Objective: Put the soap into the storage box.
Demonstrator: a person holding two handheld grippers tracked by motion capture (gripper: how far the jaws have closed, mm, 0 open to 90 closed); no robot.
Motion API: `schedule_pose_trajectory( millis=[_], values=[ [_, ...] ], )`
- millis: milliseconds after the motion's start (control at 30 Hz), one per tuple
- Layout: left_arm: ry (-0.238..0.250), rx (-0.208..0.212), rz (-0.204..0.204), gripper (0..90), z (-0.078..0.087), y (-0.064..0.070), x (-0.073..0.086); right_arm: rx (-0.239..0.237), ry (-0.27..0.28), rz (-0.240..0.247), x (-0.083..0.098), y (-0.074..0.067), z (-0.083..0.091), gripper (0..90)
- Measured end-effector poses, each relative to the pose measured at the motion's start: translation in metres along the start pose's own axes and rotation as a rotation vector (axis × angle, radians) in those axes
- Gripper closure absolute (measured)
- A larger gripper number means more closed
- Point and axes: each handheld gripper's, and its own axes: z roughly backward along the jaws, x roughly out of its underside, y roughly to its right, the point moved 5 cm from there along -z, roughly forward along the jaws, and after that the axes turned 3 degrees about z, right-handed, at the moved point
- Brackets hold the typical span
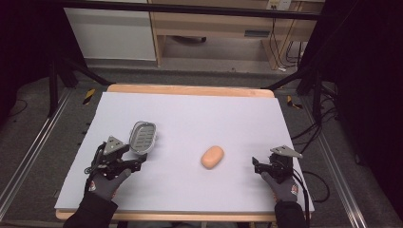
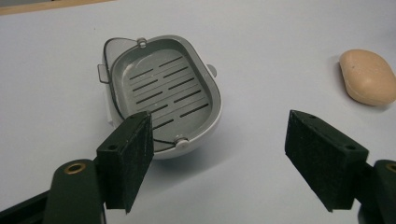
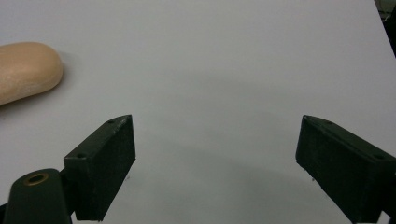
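Note:
A grey slotted soap dish [image 1: 142, 137] [image 2: 163, 93] lies on the white sheet at the left. A peach bar of soap [image 1: 212, 156] [image 2: 369, 77] [image 3: 25, 70] rests near the middle, apart from the dish. My left gripper [image 1: 136, 163] [image 2: 219, 128] stands open just short of the dish's near end. Its left jaw overlaps the dish's rim in the left gripper view, and nothing sits between the pads. At the right, my right gripper [image 1: 256, 164] [image 3: 215, 135] is open over bare sheet, with the soap off to its left.
The white sheet [image 1: 199, 109] covers a wooden table whose edge shows at the back [image 1: 190, 89]. Black frame legs and cables stand on the floor at both sides. Gloved hands hold both grippers near the front edge.

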Motion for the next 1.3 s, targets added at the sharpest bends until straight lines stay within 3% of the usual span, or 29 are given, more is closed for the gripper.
schedule_pose_trajectory(
  millis=[500, 733, 1300],
  values=[
    [0.019, 0.029, -0.027, 22.7, -0.007, 0.016, -0.018, -0.002, -0.007, -0.002, 0.001, -0.001, -0.001, 11.5],
    [0.03, 0.046, -0.04, 22.5, -0.013, 0.03, -0.028, -0.004, -0.007, -0.007, 0.0, 0.0, -0.001, 11.3],
    [0.004, 0.087, -0.099, 22.2, -0.037, 0.064, -0.046, 0.003, -0.009, -0.005, 0.0, -0.001, -0.001, 11.1]
  ],
)
